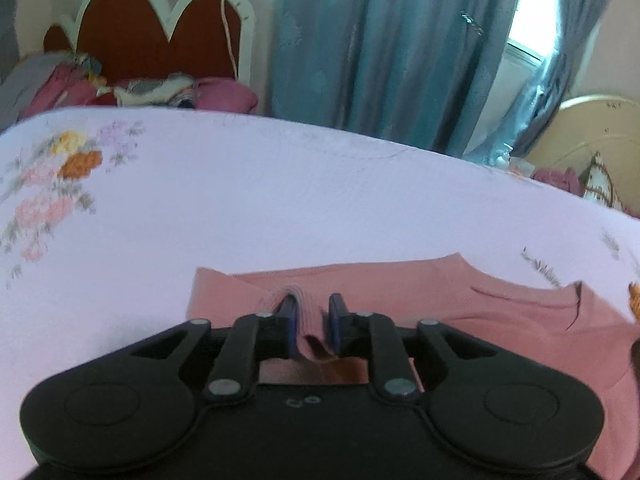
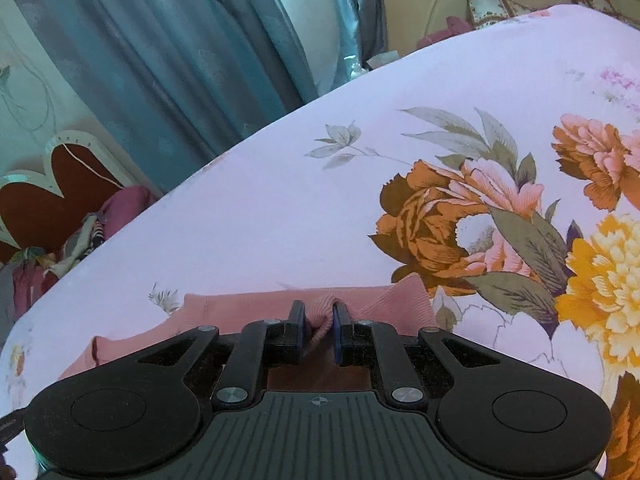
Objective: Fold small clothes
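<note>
— On the bed [image 1: 280, 208], on that pale lilac sheet with the big printed flowers, lies the pink ribbed garment [image 1: 440, 300]. It is spread at the near edge, partly folded over itself.

— And the left claw [image 1: 313, 320]?

— Low over the garment's left part, angled down. Its blue-padded fingers [image 1: 338, 320] stand a little apart. A ridge of pink cloth rises between them, but there is a gap on both sides of it, so I would call it slack, not a grip.

— The right claw [image 2: 318, 322]?

— Pinched on a bunched fold of the same garment [image 2: 248, 312]. The ribbed knit is squeezed into a narrow roll between the two pads, nearly closed on it.

— Where does the right one sit against the print?

— Just beside the large orange and pink flower [image 2: 452, 216]; a corner of the garment touches its lower leaves.

— Anything behind the bed?

— Teal curtains [image 1: 380, 48] with daylight showing through a gap, a red headboard [image 1: 152, 36] with a white scalloped frame, and a heap of mixed clothes [image 1: 132, 92] below it. The left view is somewhat blurred.
</note>
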A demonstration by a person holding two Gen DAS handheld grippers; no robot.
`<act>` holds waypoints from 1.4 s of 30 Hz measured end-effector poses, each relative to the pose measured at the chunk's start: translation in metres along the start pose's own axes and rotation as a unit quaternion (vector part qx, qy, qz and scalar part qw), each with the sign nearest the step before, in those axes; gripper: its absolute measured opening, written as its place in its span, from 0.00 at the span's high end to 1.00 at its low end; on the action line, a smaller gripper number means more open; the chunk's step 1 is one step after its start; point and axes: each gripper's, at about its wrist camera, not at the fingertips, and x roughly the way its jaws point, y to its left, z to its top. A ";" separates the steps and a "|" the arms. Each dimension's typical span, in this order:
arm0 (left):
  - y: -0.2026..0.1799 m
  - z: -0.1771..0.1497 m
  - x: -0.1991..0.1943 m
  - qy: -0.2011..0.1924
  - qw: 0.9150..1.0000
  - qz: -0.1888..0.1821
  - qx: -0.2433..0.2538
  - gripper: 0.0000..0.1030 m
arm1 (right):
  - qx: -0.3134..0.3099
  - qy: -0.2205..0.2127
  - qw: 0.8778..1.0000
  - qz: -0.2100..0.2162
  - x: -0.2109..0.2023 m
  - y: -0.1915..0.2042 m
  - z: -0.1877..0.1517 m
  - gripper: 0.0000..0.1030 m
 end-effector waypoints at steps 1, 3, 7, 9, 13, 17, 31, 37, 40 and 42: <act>0.002 0.000 -0.002 0.001 1.000 -0.005 -0.001 0.78 | -0.006 -0.001 1.000 0.002 -0.001 0.000 0.001 0.81; 0.009 0.001 -0.007 -0.003 1.000 -0.004 -0.005 0.42 | -0.022 -0.018 1.000 -0.009 -0.005 0.002 0.004 0.31; 0.022 0.005 -0.026 -0.041 0.999 -0.014 -0.001 0.30 | -0.060 -0.051 0.997 -0.011 -0.016 0.004 0.008 0.11; 0.027 0.007 -0.030 -0.042 0.999 -0.028 0.005 0.31 | -0.066 -0.047 0.997 0.005 -0.018 0.002 0.010 0.12; 0.029 0.005 -0.027 -0.035 0.997 -0.062 0.015 0.32 | -0.094 -0.043 0.994 0.019 -0.018 0.003 0.006 0.12; 0.023 0.001 -0.016 -0.018 0.996 -0.082 0.032 0.31 | -0.109 -0.029 0.993 0.031 -0.010 0.002 0.004 0.12; 0.024 0.000 0.022 0.018 0.995 -0.089 0.039 0.83 | -0.210 0.033 0.977 0.032 0.020 0.018 -0.012 0.76; 0.025 -0.008 0.011 -0.006 0.995 -0.091 0.043 0.87 | -0.251 0.009 0.968 0.014 0.021 0.015 -0.014 0.70; 0.025 -0.008 0.011 -0.005 0.994 -0.092 0.050 0.87 | -0.253 0.031 0.967 0.026 0.027 0.013 -0.015 0.29; 0.024 -0.008 0.010 -0.005 0.994 -0.094 0.050 0.87 | -0.266 0.041 0.963 0.031 0.029 0.018 -0.020 0.32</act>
